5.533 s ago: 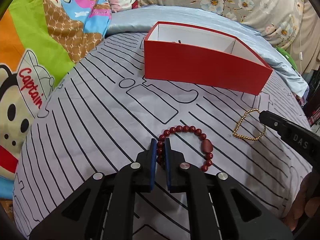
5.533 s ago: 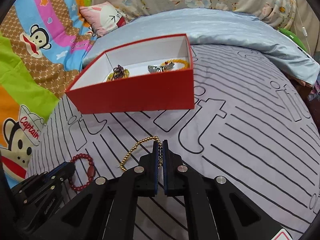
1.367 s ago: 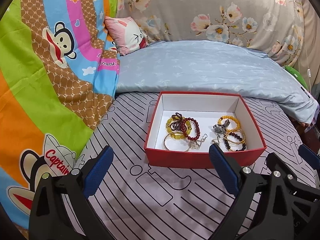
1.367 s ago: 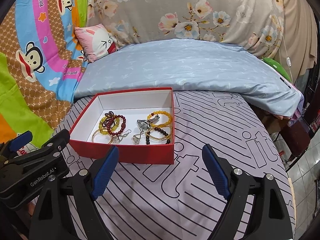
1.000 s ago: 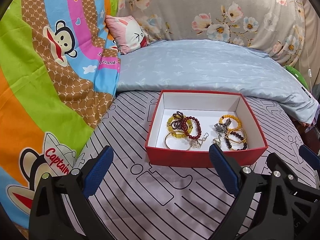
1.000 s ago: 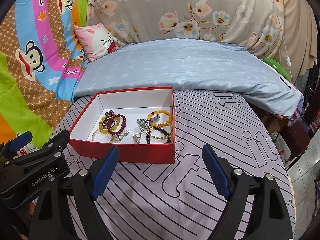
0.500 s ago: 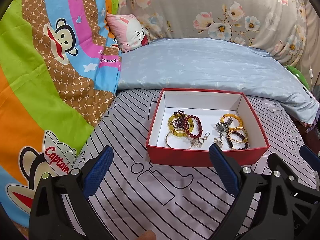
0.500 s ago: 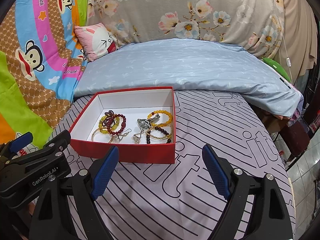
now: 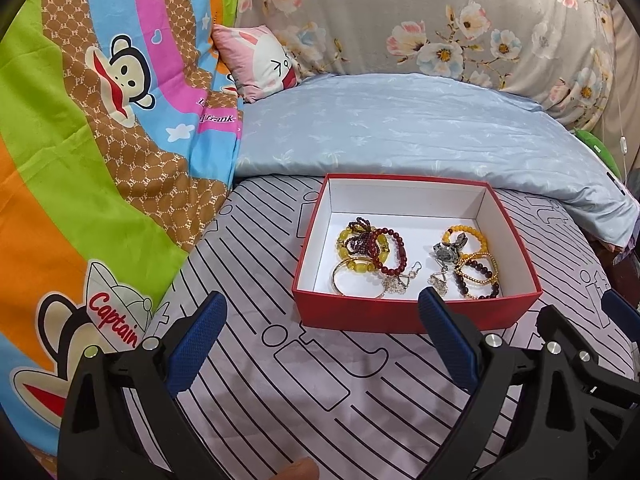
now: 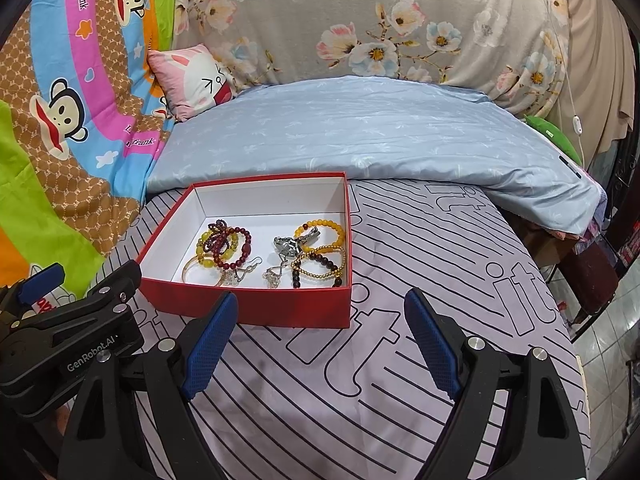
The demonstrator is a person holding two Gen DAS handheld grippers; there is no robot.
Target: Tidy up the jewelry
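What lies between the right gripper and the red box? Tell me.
Only bare striped bedsheet. In the right wrist view, the open right gripper hangs just short of the red box, with nothing between them.

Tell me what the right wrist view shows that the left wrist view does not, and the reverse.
Only the right wrist view shows the tiled floor beside the bed and the left tongs' black body printed "GenRobot.AI". Only the left wrist view shows the cartoon monkey's "Captain" cap and a fingertip at the bottom edge. Both show the open red cardboard box of beaded bracelets, the pink rabbit cushion and wide-open, empty tongs.
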